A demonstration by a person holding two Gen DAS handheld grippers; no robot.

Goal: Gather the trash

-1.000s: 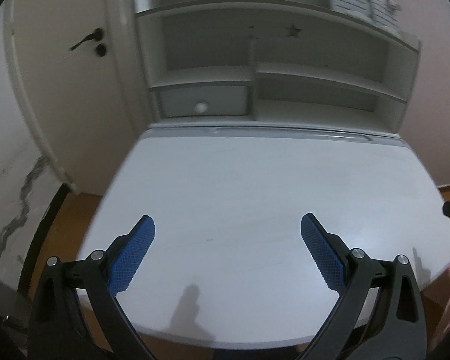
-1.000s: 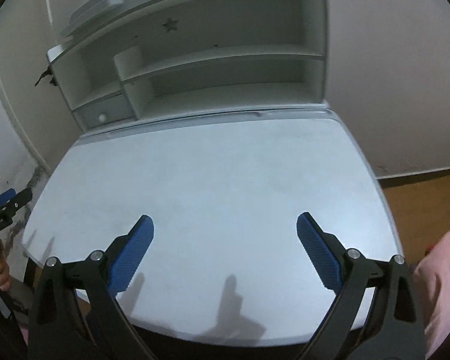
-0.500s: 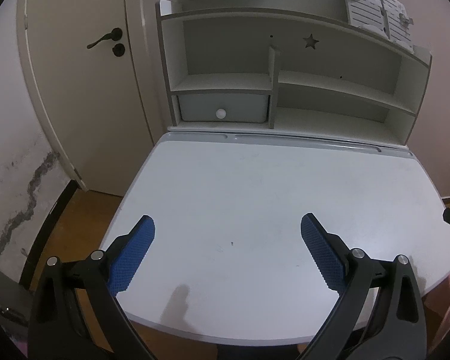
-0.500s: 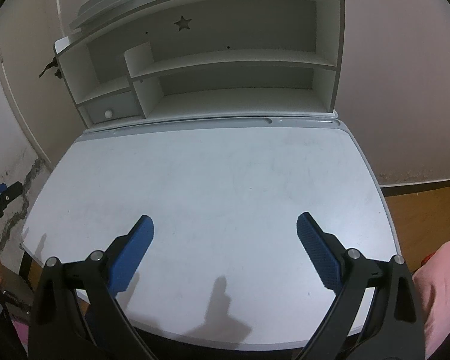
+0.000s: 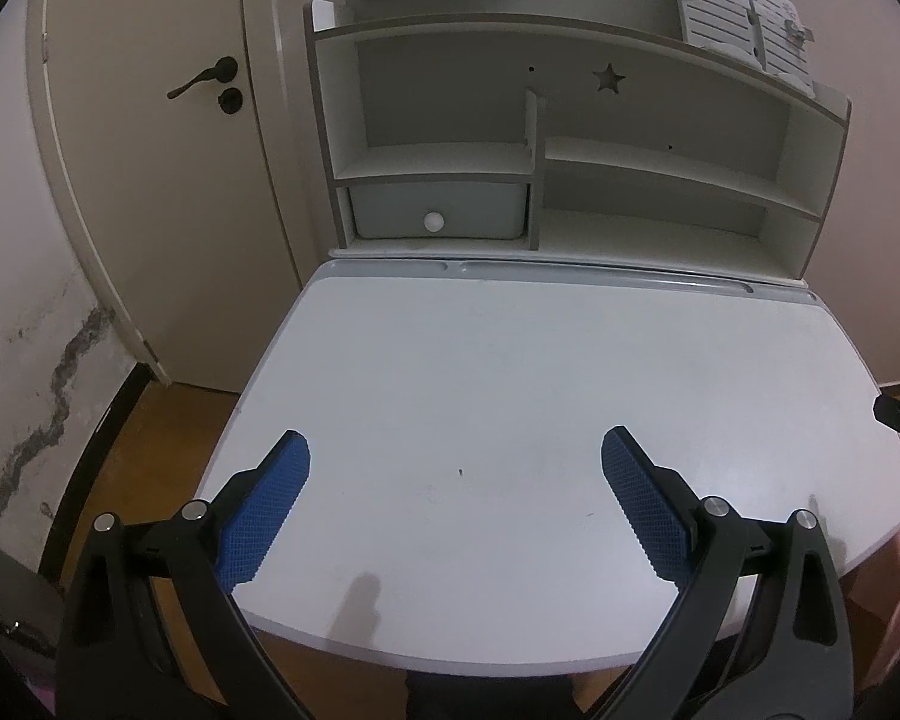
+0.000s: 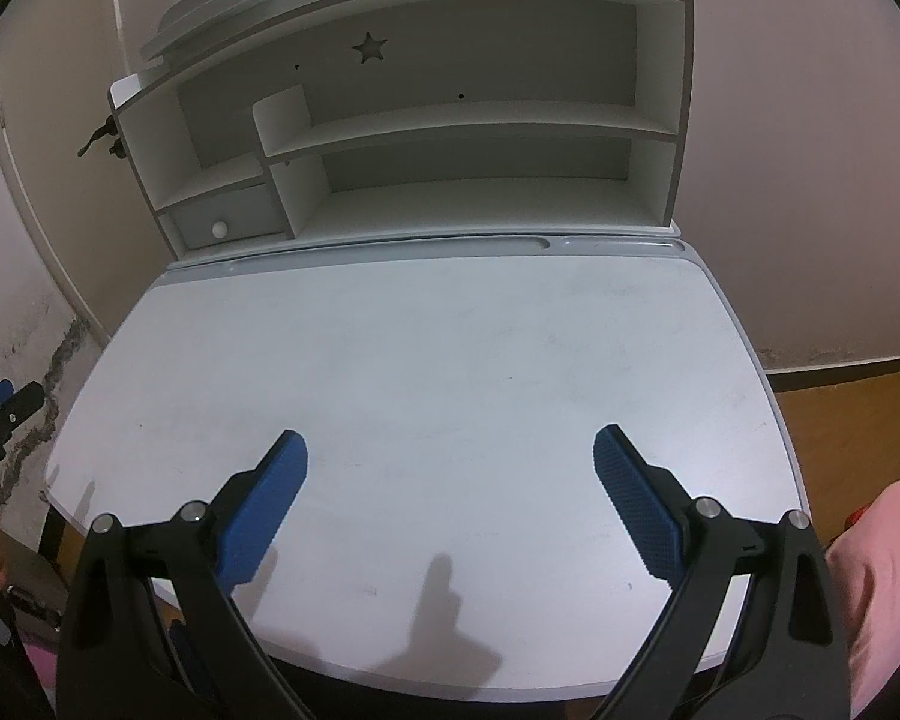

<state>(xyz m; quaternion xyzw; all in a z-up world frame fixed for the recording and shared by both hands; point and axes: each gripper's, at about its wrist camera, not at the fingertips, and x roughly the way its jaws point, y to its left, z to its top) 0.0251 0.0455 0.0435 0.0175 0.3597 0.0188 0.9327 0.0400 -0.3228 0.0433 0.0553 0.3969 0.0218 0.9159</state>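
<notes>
- Two views have steadied over the last second: the blur in my left camera is gone, and both cameras have pulled back and tipped up, so the shelf unit (image 5: 546,138) with its small drawer (image 5: 438,210) now sits higher and fuller in frame than before.
- No trash has come into sight with that change. The tabletop (image 5: 540,372) is bare apart from a few tiny specks and faint scuffs, and the shelves look empty too.
- I judge the collecting has either not started or has nothing left on this surface; I would have to look elsewhere, perhaps toward the floor (image 6: 846,396).
- My left hand-held gripper (image 5: 453,480) is spread wide, blue pads (image 5: 264,510) well apart, holding nothing and hovering above the near edge.
- My right hand-held gripper (image 6: 450,477) is likewise wide apart, empty, touching nothing.
- Each one just shows at the other camera's margin, well off to the side.
</notes>
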